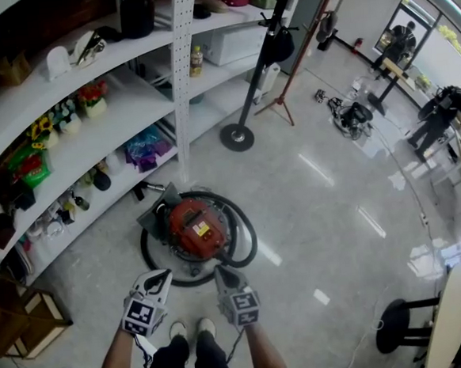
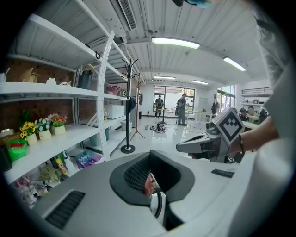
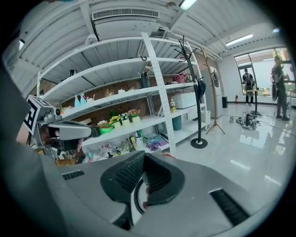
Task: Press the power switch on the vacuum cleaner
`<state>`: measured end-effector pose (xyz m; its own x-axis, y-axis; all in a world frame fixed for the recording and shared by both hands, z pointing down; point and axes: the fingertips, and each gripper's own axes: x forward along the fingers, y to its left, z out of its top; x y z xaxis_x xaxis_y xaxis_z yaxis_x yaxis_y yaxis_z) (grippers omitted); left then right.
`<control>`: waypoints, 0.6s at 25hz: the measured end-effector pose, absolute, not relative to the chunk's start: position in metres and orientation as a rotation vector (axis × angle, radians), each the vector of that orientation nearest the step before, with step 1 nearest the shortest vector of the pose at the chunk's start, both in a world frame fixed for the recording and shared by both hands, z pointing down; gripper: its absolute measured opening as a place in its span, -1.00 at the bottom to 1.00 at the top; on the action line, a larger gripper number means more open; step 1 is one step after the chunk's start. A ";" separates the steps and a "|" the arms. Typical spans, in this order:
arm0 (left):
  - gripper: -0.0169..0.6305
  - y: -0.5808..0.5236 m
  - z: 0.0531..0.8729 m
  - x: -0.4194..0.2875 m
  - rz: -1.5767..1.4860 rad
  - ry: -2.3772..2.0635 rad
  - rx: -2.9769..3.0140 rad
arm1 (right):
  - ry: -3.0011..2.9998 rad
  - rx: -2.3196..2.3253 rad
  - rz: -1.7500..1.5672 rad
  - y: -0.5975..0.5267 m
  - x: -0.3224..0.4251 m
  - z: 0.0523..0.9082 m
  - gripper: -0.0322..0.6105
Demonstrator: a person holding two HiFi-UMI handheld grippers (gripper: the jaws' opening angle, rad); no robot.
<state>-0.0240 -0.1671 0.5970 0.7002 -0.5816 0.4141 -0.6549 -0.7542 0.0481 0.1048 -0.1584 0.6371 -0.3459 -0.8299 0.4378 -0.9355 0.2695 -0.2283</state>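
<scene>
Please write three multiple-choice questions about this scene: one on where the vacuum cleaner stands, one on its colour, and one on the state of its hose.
1. Where does the vacuum cleaner stand?
A. on a chair
B. on the floor beside the white shelves
C. on a bench

2. What colour is its body?
A. red
B. blue
C. yellow

3. How does its black hose lie?
A. stretched out straight
B. hung on a wall hook
C. coiled round the vacuum cleaner

Answers:
1 B, it sits on the floor close to the shelves.
2 A, its top is plainly red.
3 C, the hose loops round the body.
</scene>
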 end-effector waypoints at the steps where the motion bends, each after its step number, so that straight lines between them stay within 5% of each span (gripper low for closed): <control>1: -0.93 -0.166 0.593 -0.025 0.560 -1.002 2.720 | -2.310 1.642 0.664 -0.156 0.105 0.633 -0.86; 15: -0.93 -0.155 0.525 -0.031 0.498 -1.020 2.750 | -2.327 1.649 0.615 -0.136 0.099 0.566 -0.86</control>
